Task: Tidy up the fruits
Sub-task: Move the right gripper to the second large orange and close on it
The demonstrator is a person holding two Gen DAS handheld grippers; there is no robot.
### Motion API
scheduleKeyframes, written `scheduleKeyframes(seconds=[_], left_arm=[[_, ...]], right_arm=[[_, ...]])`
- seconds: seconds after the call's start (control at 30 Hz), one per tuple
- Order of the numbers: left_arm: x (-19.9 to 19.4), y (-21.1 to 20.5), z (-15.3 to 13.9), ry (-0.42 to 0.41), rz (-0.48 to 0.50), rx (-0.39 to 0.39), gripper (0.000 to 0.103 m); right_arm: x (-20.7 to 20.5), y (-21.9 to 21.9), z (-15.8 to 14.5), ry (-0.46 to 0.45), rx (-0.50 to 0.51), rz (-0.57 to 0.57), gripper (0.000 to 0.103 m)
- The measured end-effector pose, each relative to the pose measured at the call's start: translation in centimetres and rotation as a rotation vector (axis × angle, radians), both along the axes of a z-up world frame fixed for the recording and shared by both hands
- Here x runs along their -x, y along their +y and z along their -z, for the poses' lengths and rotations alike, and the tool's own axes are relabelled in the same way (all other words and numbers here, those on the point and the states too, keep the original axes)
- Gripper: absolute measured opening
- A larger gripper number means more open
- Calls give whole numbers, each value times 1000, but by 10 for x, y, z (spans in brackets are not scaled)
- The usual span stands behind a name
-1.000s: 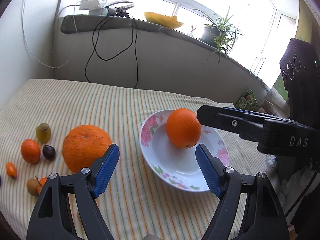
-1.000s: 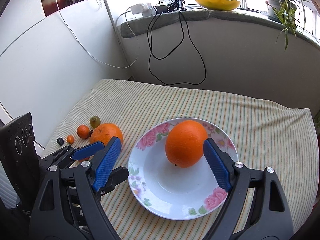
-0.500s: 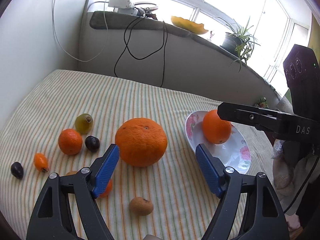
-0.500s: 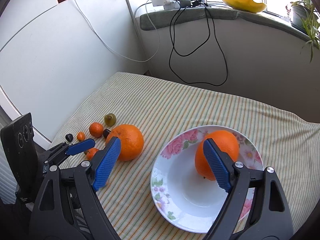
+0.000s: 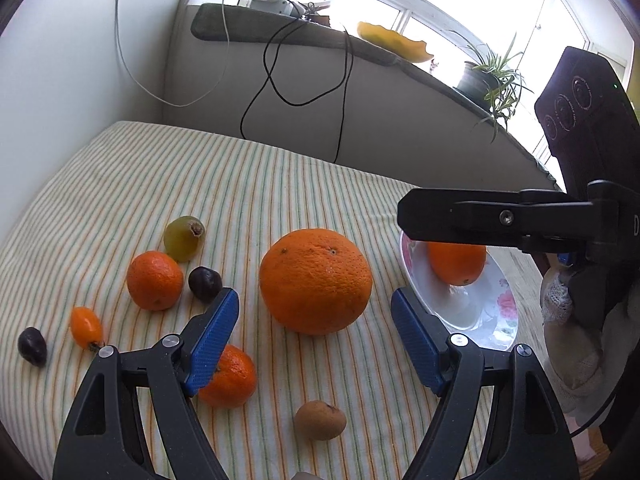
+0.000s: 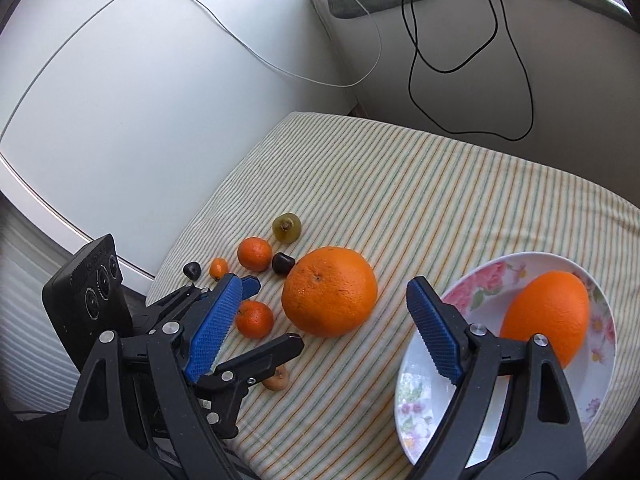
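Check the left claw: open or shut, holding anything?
Open, empty. In the left wrist view the left claw has its blue pads spread wide, and the big orange sits on the cloth between them, untouched.

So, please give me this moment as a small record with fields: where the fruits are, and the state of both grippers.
in bowl: one orange in the flowered bowl
on cloth: large orange, two mandarins, green fruit, two dark fruits, small orange fruit, brown fruit
surface: striped cloth
left gripper: open, empty, aimed at the large orange
right gripper: open, empty, beside the bowl
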State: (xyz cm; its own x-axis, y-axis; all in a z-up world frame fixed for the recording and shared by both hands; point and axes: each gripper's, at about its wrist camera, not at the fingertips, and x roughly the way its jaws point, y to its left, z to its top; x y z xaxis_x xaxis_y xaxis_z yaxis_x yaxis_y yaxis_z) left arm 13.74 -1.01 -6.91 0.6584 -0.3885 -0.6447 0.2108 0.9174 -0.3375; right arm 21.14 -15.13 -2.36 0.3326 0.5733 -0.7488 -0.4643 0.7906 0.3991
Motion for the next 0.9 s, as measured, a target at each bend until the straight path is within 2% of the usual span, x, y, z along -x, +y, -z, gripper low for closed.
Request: scheduleKeyframes(seconds=[0.47, 0.63, 0.9], left_arm=[[-13, 2, -1, 28, 20, 34, 78], [-16, 0, 2, 38, 27, 38, 75], [-22, -2, 5, 48, 28, 40, 74]], right_arm=[[-25, 18, 26, 141, -6, -32, 87], [-32, 22, 34, 176, -6, -33, 87], [-38, 38, 45, 196, 75, -73, 85]])
